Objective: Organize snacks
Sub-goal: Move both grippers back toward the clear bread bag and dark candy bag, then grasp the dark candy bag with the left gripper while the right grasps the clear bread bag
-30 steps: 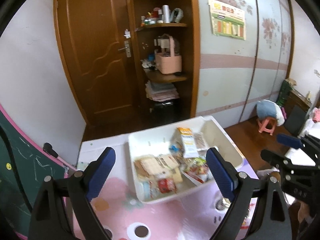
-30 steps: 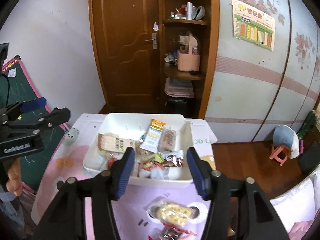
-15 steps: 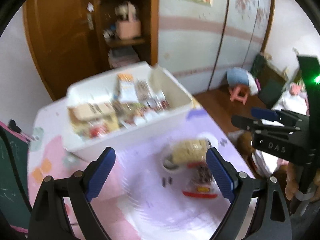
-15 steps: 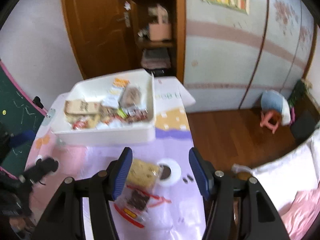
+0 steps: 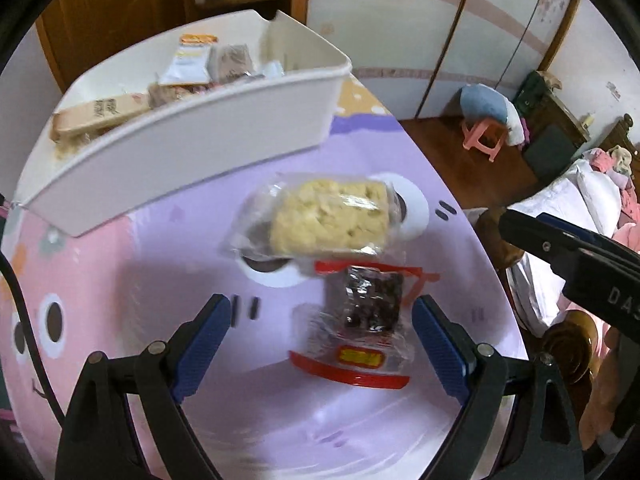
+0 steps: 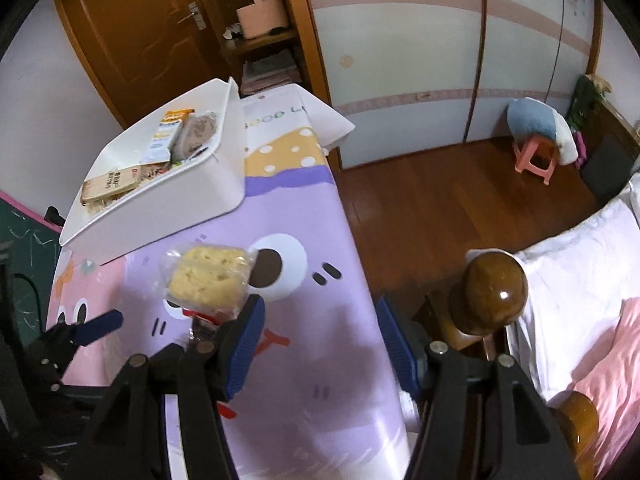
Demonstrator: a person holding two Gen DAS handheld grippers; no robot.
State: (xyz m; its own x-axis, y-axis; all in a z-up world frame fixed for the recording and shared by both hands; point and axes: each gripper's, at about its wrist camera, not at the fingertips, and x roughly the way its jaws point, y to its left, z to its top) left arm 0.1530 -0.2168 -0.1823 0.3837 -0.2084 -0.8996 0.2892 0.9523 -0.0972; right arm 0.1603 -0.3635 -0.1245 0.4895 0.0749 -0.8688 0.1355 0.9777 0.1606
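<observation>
A white bin holding several snack packs stands at the far side of the pink and purple table mat. Two loose packs lie in front of it: a yellow cake in clear wrap and a dark snack in a clear and red wrapper. My left gripper is open and low, its jaws on either side of the dark snack, not touching it. My right gripper is open and empty, above the table's right edge, right of the packs; its left finger hides most of the dark snack.
The right gripper's black body hangs right of the table in the left view. A wooden bedpost knob and a white and pink bed stand close right. A pink stool is on the wood floor. Door and shelves behind.
Both grippers have dropped and tilted down from the bin toward the two loose packs. The left gripper now straddles the dark snack. The right gripper has shifted toward the table's right edge.
</observation>
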